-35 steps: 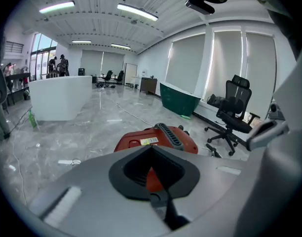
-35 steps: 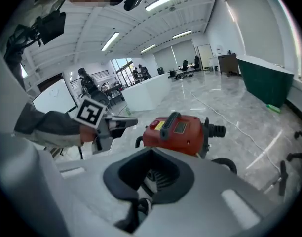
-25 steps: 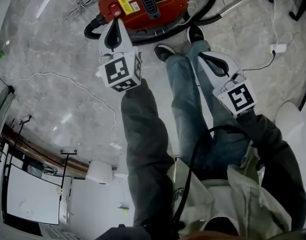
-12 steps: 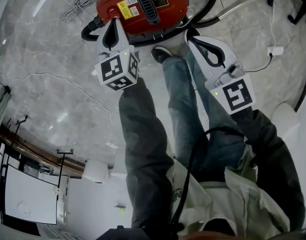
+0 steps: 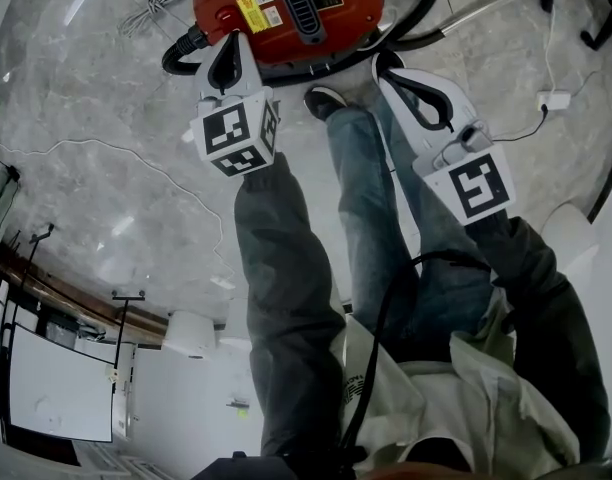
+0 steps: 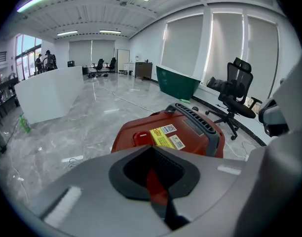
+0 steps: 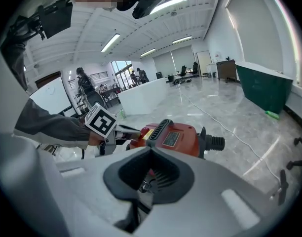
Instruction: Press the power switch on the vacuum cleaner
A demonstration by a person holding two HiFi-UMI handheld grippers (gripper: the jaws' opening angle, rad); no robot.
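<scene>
Left gripper [image 5: 227, 48]: jaws pressed together, still just short of switch [image 6: 140, 138].
Right gripper [image 5: 389, 68]: jaws together, moved nearer vacuum [image 5: 336, 13].
Press: pending.

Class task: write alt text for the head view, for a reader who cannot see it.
Seen from above, a person's shut left tongs point at the top of a red vacuum cleaner on a grey floor. The shut right tongs hover beside it, above the person's jeans.

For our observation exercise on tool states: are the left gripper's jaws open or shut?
Shut. In its own view, the left gripper has jaws meeting at the tips, nothing between them, facing the vacuum cleaner.
</scene>
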